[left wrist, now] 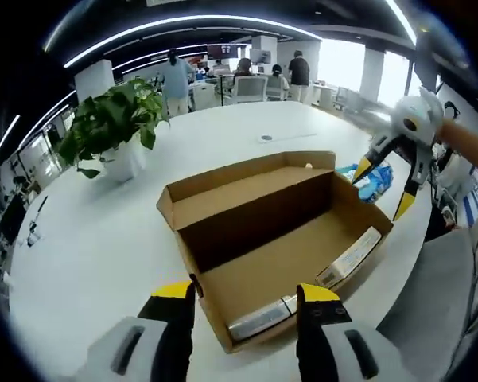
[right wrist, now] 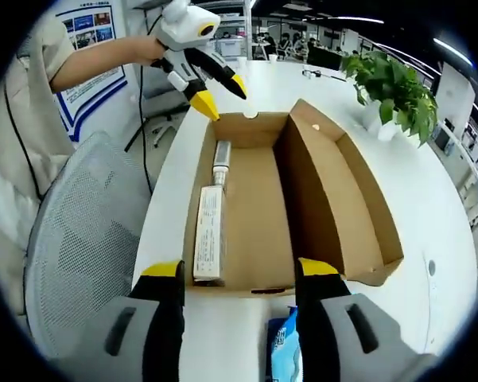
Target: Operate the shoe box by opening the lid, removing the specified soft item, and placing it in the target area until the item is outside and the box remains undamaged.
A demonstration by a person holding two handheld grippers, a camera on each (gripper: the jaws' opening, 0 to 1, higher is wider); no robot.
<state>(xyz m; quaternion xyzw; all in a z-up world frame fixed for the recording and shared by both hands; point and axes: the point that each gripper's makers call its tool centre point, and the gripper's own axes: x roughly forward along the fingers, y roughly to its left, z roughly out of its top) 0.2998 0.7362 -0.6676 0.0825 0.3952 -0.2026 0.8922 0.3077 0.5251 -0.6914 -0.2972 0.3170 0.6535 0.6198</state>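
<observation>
The brown cardboard shoe box [left wrist: 278,247] [right wrist: 254,215] lies open on the white table [left wrist: 87,239], its lid folded back flat beside the tray. Inside I see bare cardboard and a white label strip [right wrist: 211,231] on one wall. A blue and white soft packet [left wrist: 374,181] [right wrist: 282,350] lies on the table just outside the box's end. My right gripper [right wrist: 240,270] [left wrist: 382,189] hangs open over that packet, its jaws either side of it. At the box's other end my left gripper [left wrist: 246,294] [right wrist: 223,97] is open, with the box's edge between its jaws.
A leafy plant in a white pot [left wrist: 115,127] [right wrist: 394,91] stands on the table beyond the lid. A grey mesh chair [right wrist: 79,263] [left wrist: 437,302] sits against the table edge beside the box. People stand far off at the back of the office.
</observation>
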